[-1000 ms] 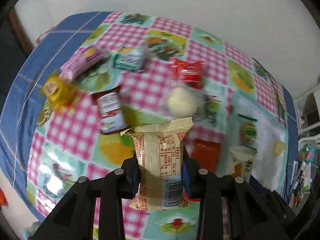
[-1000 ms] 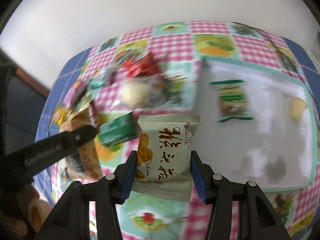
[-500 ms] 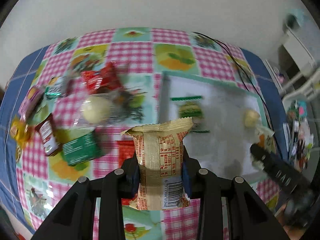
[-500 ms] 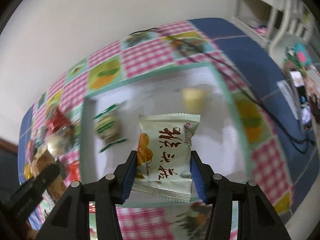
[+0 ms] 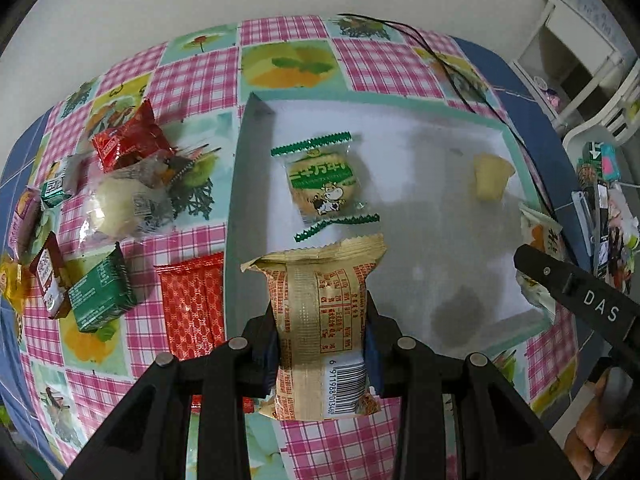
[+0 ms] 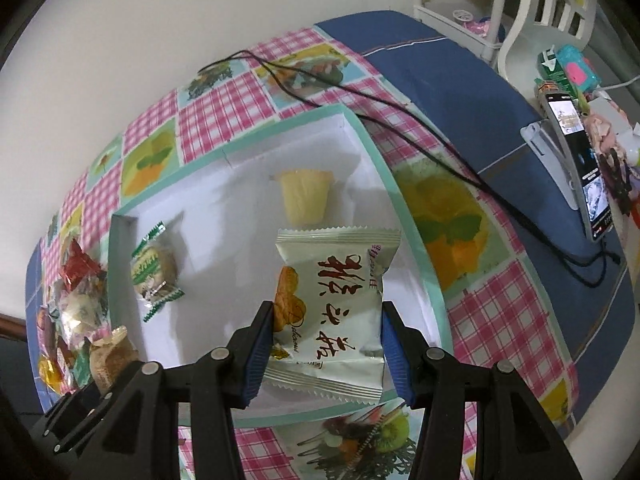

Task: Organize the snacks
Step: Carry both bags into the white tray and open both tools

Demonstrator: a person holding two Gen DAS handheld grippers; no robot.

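My left gripper [image 5: 322, 322] is shut on a tan snack packet [image 5: 320, 320] with red print and a barcode, held over the near left part of the white tray [image 5: 440, 148]. In the right wrist view my right gripper [image 6: 326, 328] is shut on a pale green snack packet [image 6: 332, 296] with red characters, above the tray's [image 6: 248, 184] right half. Inside the tray lie a green-edged biscuit packet [image 5: 326, 184] and a yellow jelly cup [image 5: 490, 176]. The right gripper's arm [image 5: 580, 300] shows at the right edge of the left view.
Several loose snacks lie left of the tray on the chequered cloth: a red packet [image 5: 128, 138], a clear-wrapped round bun [image 5: 120, 208], a green box [image 5: 102, 290], a red foil bar [image 5: 194, 304]. A black cable [image 6: 360, 96] runs behind the tray. A phone on a stand [image 6: 576, 160] stands far right.
Both grippers have swung right with their packets, from over the loose snacks to over the white tray. Neither grip has altered.
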